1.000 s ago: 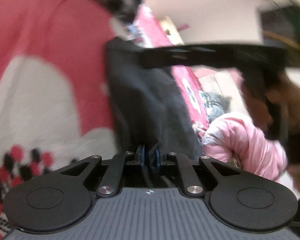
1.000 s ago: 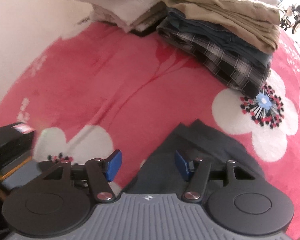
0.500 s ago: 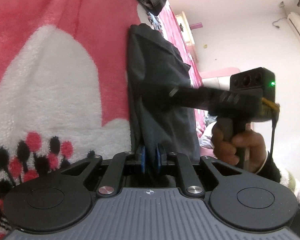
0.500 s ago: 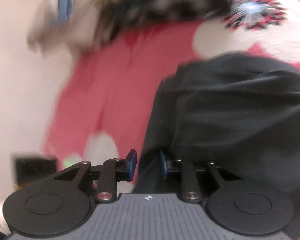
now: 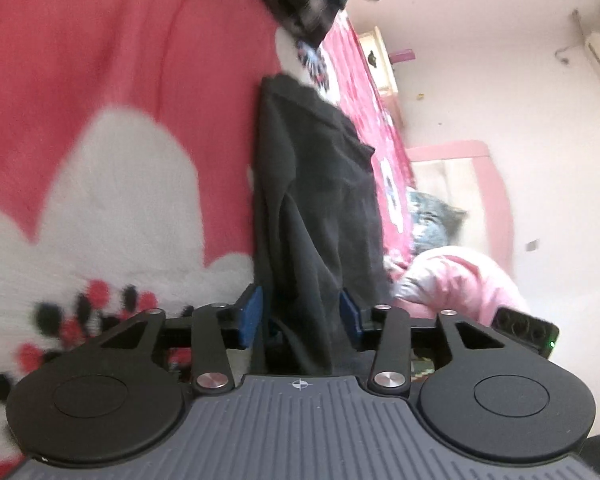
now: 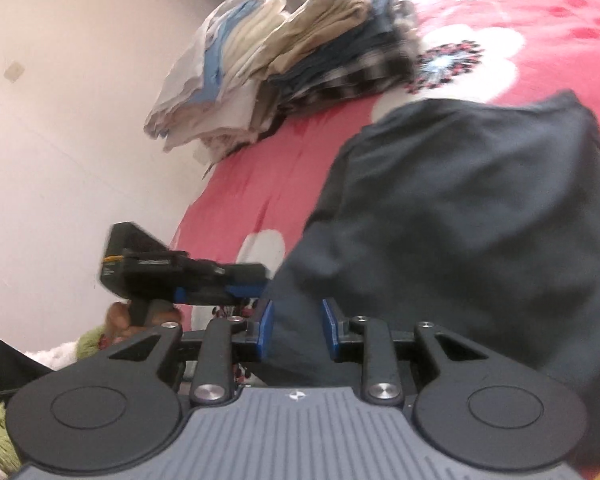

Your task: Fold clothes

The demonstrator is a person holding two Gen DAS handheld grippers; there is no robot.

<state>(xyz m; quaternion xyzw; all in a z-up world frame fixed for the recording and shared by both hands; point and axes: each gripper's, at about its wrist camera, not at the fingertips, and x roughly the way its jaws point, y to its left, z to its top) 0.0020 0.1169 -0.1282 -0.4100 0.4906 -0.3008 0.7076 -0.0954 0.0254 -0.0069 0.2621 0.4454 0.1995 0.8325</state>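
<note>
Dark garment [image 5: 316,208], a soft matte black knit folded into a thick, rounded-edged panel, lies on the pink fleece blanket [image 5: 112,48], which has a plush nap and white flower shapes with red and black dots. Beyond the garment's far end stands the stack of folded clothes [image 6: 300,52]: beige, blue, plaid and white pieces, flat and layered, indicating several items finished. This garment appears partly folded; final folds and transfer to the stack remain. Left gripper [image 5: 300,316] is at the garment's near edge with its blue pads [image 5: 250,314] spreading apart, cloth between them but not pressed. Right gripper [image 6: 297,330] straddles the near hem; its fingers sit fairly close, and whether they pinch the fabric cannot be told.
</note>
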